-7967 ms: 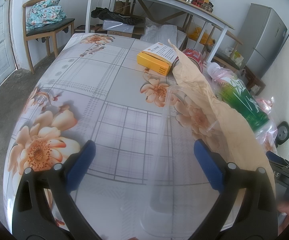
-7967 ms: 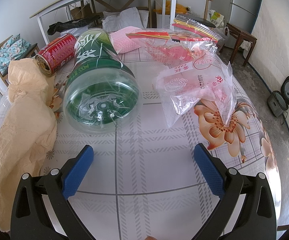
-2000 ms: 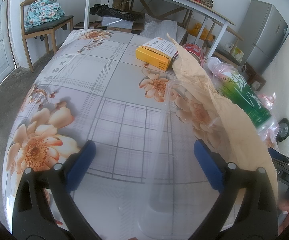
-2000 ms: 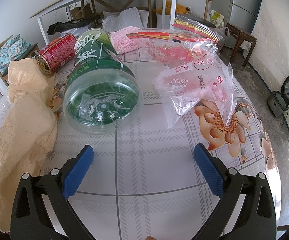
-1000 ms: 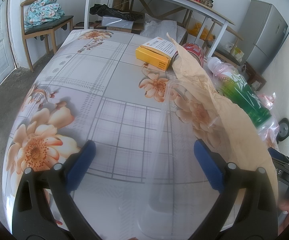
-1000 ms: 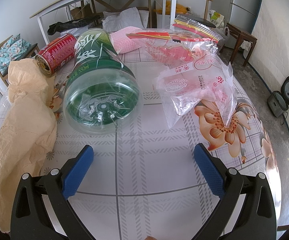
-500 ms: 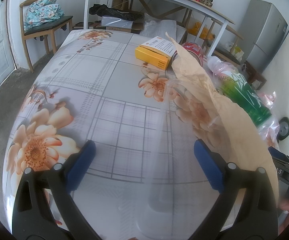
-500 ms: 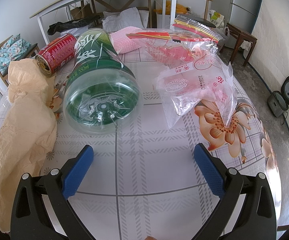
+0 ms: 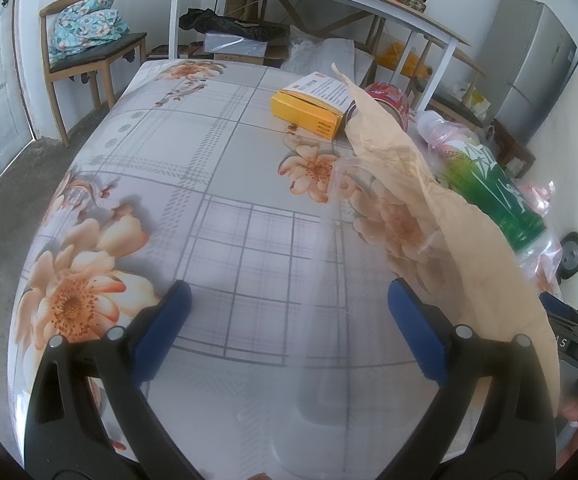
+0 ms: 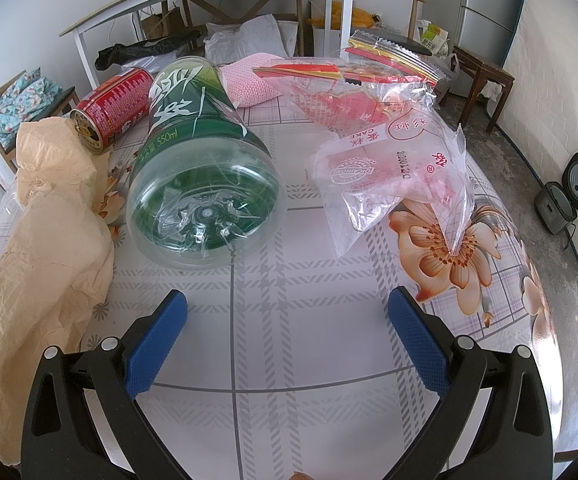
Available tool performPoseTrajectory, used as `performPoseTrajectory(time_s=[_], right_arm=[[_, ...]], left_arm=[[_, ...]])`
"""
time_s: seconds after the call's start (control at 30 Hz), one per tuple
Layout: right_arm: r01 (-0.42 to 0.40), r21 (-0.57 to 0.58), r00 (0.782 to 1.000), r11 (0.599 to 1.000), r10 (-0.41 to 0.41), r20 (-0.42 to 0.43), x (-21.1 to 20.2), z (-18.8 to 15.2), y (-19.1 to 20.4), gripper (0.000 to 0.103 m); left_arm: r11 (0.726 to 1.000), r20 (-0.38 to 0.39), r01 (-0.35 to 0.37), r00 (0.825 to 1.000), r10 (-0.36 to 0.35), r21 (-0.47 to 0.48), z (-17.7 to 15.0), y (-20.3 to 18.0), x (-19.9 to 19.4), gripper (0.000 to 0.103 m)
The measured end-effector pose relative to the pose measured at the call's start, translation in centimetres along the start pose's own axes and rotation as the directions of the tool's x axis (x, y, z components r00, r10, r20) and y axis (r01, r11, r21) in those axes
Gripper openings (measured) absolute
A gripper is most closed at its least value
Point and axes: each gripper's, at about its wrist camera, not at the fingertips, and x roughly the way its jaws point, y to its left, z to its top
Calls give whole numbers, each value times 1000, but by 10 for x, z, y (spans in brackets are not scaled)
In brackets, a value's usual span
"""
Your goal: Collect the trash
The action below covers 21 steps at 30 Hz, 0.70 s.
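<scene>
Trash lies on a floral tablecloth (image 9: 209,168). A green plastic bottle (image 10: 197,168) lies on its side, base toward my right gripper (image 10: 287,330), which is open and empty just in front of it. A red can (image 10: 111,100), crumpled tan paper (image 10: 45,240) and clear pink-printed wrappers (image 10: 393,168) lie around it. My left gripper (image 9: 287,324) is open and empty over the cloth; a clear plastic sheet (image 9: 321,300) stands between its fingers. A yellow box (image 9: 309,106), the tan paper (image 9: 461,232), the can (image 9: 389,98) and the bottle (image 9: 489,196) lie ahead to the right.
A pink knitted cloth (image 10: 249,84) lies behind the bottle. A white long table (image 9: 329,4) stands beyond with bags under it. A chair with folded fabric (image 9: 85,40) is far left, a grey fridge (image 9: 537,72) right, a small appliance (image 10: 569,196) on the floor.
</scene>
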Motion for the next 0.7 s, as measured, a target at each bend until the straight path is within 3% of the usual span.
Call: performPoseTrajectory(time_s=[0.27, 0.37, 0.5, 0.7], right_arm=[[0, 0, 1000, 1000, 0, 0, 0, 0, 0, 97], [0, 0, 1000, 1000, 0, 0, 0, 0, 0, 97], [0, 0, 1000, 1000, 0, 0, 0, 0, 0, 97], [0, 0, 1000, 1000, 0, 0, 0, 0, 0, 97]], left_arm=[[1000, 3, -25, 1000, 25, 13, 1, -1, -2, 93], [999, -2, -30, 1000, 30, 34, 0, -5, -2, 75], [997, -3, -36, 999, 36, 68, 0, -11, -2, 67], [993, -9, -36, 999, 37, 114, -4, -19, -3, 37]])
